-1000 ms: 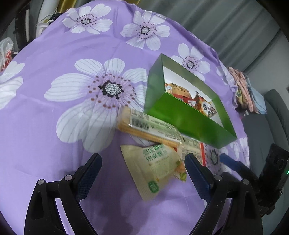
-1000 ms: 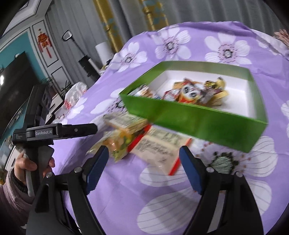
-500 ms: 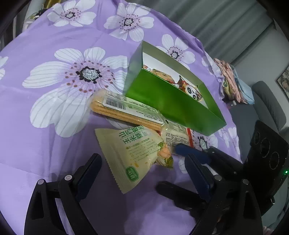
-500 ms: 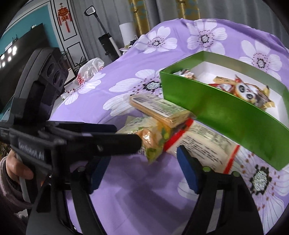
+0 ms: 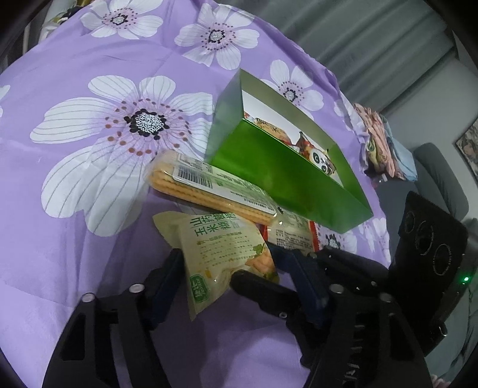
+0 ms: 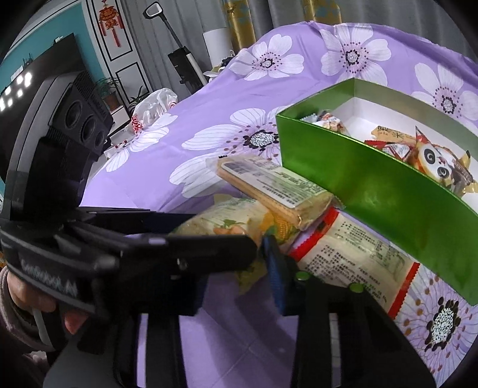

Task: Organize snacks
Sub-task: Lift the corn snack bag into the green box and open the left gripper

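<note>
Partly hidden: yellow pouch (image 6: 239, 218) behind left claw (image 5: 230, 277)

A purple cloth printed with large white flowers (image 5: 113, 125) covers the bench and fills most of both views. Grey curtains (image 5: 373, 44) hang at the far side, with gold-patterned drapes (image 6: 239, 21) beside them. At far left, a teal wall (image 6: 47, 38) carries a dark television screen (image 6: 44, 68), and a red Chinese knot ornament (image 6: 109, 22) hangs on a white panelled wall. An upright vacuum cleaner (image 6: 179, 59) stands near potted plants (image 6: 107, 89). A grey armchair (image 5: 439, 173) sits at right, near a heap of folded fabric (image 5: 379, 140).
</note>
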`<state>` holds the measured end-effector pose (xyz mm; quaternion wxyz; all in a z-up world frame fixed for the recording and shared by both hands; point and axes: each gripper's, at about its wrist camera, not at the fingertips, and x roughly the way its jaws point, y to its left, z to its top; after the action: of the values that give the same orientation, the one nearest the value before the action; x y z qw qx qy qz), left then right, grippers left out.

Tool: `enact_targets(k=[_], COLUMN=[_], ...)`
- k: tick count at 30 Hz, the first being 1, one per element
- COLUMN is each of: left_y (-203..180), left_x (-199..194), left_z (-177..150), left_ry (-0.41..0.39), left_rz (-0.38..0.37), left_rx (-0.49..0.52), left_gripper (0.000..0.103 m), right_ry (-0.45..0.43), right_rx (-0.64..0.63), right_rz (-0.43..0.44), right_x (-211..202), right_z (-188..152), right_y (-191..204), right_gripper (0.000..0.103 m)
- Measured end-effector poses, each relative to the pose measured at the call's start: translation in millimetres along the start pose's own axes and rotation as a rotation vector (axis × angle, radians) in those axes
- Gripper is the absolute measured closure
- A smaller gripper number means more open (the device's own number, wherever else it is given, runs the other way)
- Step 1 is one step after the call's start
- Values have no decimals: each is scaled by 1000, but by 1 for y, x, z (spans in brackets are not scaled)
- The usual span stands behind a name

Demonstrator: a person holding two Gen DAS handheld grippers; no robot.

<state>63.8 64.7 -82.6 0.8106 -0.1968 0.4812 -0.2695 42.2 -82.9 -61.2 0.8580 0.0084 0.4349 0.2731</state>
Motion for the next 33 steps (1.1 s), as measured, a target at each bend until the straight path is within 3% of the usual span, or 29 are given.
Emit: enact_targets(k=[2,4,6,24,33], left_y=[-1,-3,-6,-51,-104], left_x=[0,-1,-4,-39,-41], left_z=[0,-1,-1,-21,12], left_ry=[-6,-12,-17,-28,-92], left_rz=[5,16,19,46,6], left_rx=[9,28,43,148,274], left_gripper=[39,42,42,43,43], right_ry=[-1,-5,-16,-130,-255], right_rx=[2,-3,10,30,26], right_rz=[7,11,24,43,-46], right_x=[0,-1,-3,-59,-104], right_z=[-1,-1,-2,-24,-4], right_y=[-1,2,1,22,0], right_gripper=[77,88,90,92,92])
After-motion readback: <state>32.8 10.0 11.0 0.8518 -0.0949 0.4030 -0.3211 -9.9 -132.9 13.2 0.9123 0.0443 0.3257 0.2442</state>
